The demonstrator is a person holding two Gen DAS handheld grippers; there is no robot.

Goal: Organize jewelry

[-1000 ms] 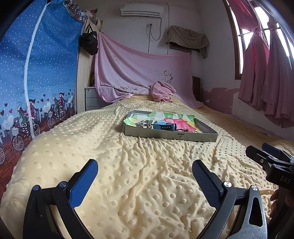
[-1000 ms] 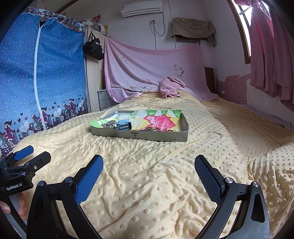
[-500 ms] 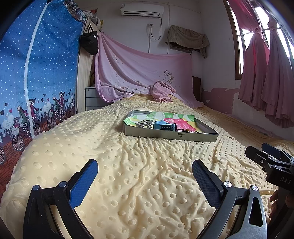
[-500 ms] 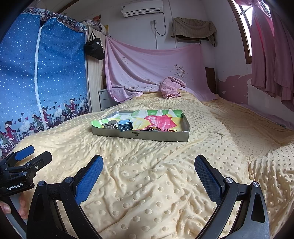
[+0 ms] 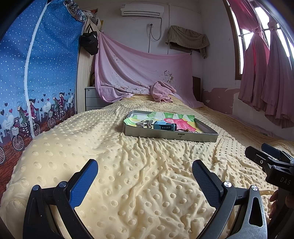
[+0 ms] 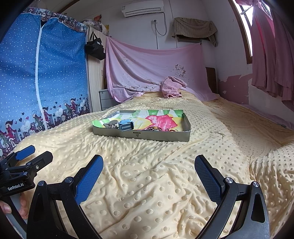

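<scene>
On the yellow blanket (image 6: 165, 183) lies one shallow grey tray (image 6: 139, 135), and inside it sit one blue watch-like piece (image 6: 126, 125), one small cluster of silver pieces (image 6: 110, 125) just left of that blue piece, and a tangle of thin bands (image 6: 158, 129) to its right, too small to count. Well in front of the tray are two grippers, the left gripper (image 5: 145, 176) and the right gripper (image 6: 148, 172), each with two blue-padded fingers spread wide apart. Behind the tray lies one crumpled pink towel (image 6: 172, 87), above it hang one pink sheet (image 6: 147, 73) and one air conditioner (image 6: 142, 8).
</scene>
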